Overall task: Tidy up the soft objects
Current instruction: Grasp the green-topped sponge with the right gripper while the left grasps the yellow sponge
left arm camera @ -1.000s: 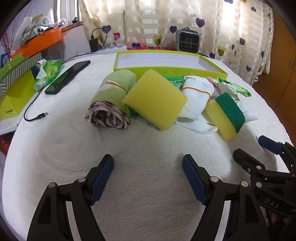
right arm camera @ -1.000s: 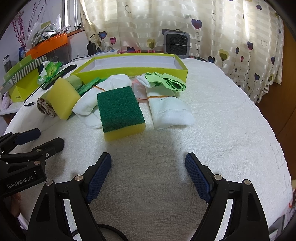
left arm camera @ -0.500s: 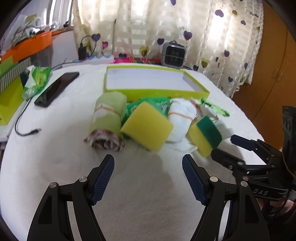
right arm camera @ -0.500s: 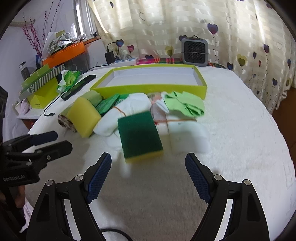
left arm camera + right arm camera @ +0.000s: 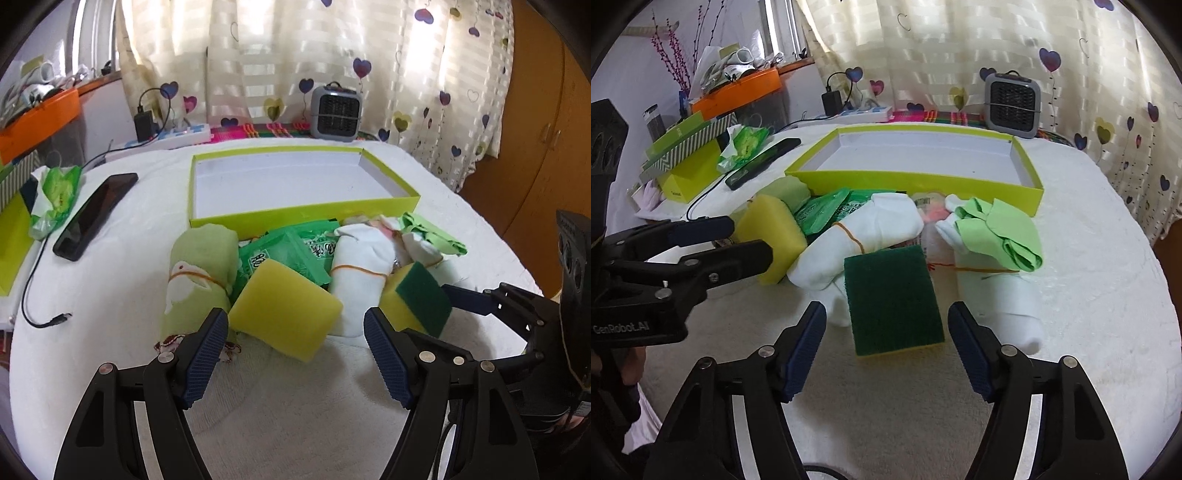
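Closing our right gripper [image 5: 886, 354] around the scouring sponge [image 5: 894, 295], untouched yet; left gripper [image 5: 295, 358] spread before the yellow sponge [image 5: 284, 310], both bound for the tray [image 5: 295, 214].

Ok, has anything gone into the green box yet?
No, the green box shows only its bare white floor, and the sponges and rolled cloths lie on the towel in front of it.

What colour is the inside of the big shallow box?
White inside the box, with lime green walls; the left wrist view shows it best.
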`<state>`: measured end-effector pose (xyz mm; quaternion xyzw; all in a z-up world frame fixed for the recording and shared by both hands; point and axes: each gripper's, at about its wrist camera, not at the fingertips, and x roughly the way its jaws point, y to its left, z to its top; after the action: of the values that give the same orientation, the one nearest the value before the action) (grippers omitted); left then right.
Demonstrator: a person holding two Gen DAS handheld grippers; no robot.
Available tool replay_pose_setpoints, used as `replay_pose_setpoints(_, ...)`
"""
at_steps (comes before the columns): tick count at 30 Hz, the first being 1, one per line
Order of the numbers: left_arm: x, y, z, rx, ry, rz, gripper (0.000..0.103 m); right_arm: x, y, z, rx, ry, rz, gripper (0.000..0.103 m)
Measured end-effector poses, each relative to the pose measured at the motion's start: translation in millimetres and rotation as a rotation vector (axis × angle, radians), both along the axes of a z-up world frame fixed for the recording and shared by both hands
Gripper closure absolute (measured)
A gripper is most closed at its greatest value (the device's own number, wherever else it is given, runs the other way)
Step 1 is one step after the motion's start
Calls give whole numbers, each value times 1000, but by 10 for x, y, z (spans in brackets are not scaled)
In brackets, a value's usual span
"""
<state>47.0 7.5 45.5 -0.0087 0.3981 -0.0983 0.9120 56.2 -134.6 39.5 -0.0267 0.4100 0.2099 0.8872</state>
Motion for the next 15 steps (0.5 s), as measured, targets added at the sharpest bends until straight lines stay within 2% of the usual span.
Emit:
replay_pose_setpoints(6, 77, -11, -73, 61, 16, 9, 27, 94, 18, -82, -11, 32, 8, 34)
replay_pose_setpoints(7, 84, -1, -83, 65, 22, 17, 27, 103, 20, -97, -13, 39, 8, 35)
replay_pose_setpoints(8, 86, 5, -86, 59, 23, 17, 27, 98, 16, -101, -10, 40, 8, 43)
replay_pose_setpoints(10, 85, 4, -90, 63, 20, 14, 27, 92, 9, -95, -7, 35, 8, 49)
replay_pose_setpoints(15, 96, 27, -82, 39, 12, 14, 28, 99, -15, -94, 9, 38, 5, 52)
